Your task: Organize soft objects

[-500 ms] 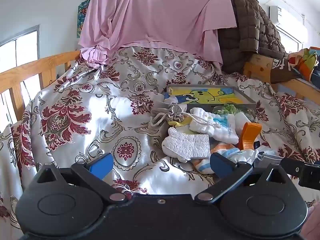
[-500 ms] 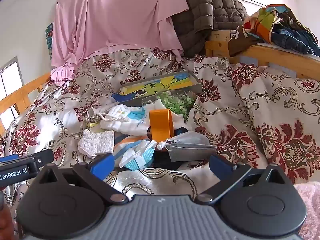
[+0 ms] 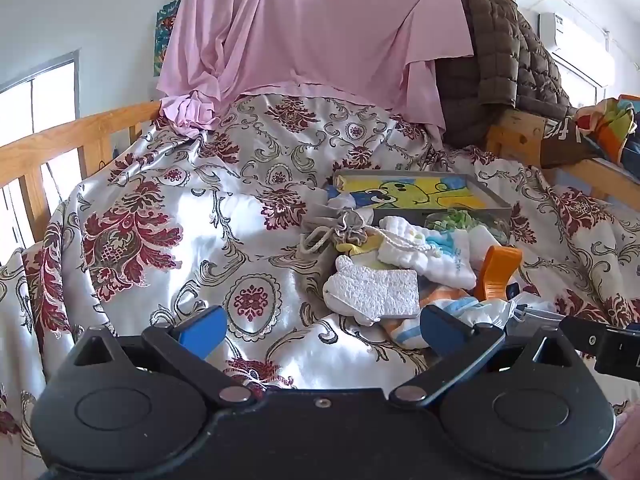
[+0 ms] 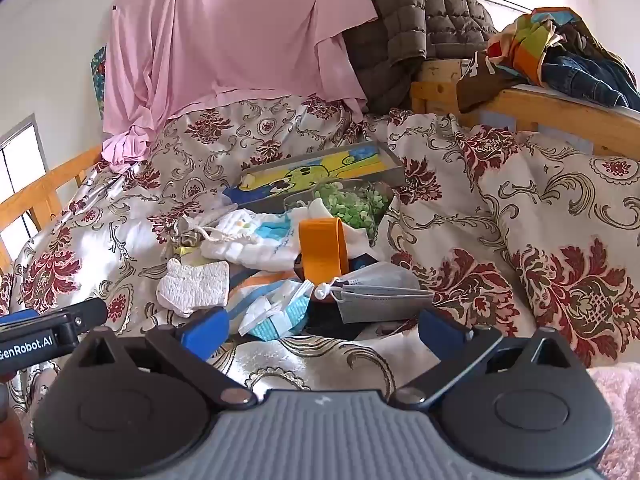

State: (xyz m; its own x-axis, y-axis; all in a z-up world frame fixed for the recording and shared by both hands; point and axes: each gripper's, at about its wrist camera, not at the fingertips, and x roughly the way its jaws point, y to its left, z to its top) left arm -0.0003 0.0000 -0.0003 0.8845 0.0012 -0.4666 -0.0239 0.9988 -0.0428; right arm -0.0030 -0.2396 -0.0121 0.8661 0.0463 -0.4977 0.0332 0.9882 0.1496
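A pile of soft things lies on a floral bedspread (image 3: 168, 208): a white textured cloth (image 3: 372, 292) (image 4: 196, 284), a white and blue baby cloth (image 3: 432, 252) (image 4: 256, 242), a grey drawstring pouch (image 3: 340, 228), a grey face mask (image 4: 380, 292), a blue and white packet (image 4: 280, 312) and an orange band (image 3: 498, 272) (image 4: 322, 250). My left gripper (image 3: 320, 330) is open and empty, near the white cloth. My right gripper (image 4: 320, 330) is open and empty, just before the packet and mask.
A grey tray (image 3: 420, 196) (image 4: 320, 172) with a yellow cartoon picture lies behind the pile, with green stuff in a clear bag (image 4: 352, 204) beside it. Pink sheet (image 3: 320, 40), brown quilted jacket (image 3: 500, 72), wooden bed rails (image 3: 60, 140) and piled clothes (image 4: 560, 52) surround the bed.
Both grippers have barely shifted; nothing was taken hold of or moved.
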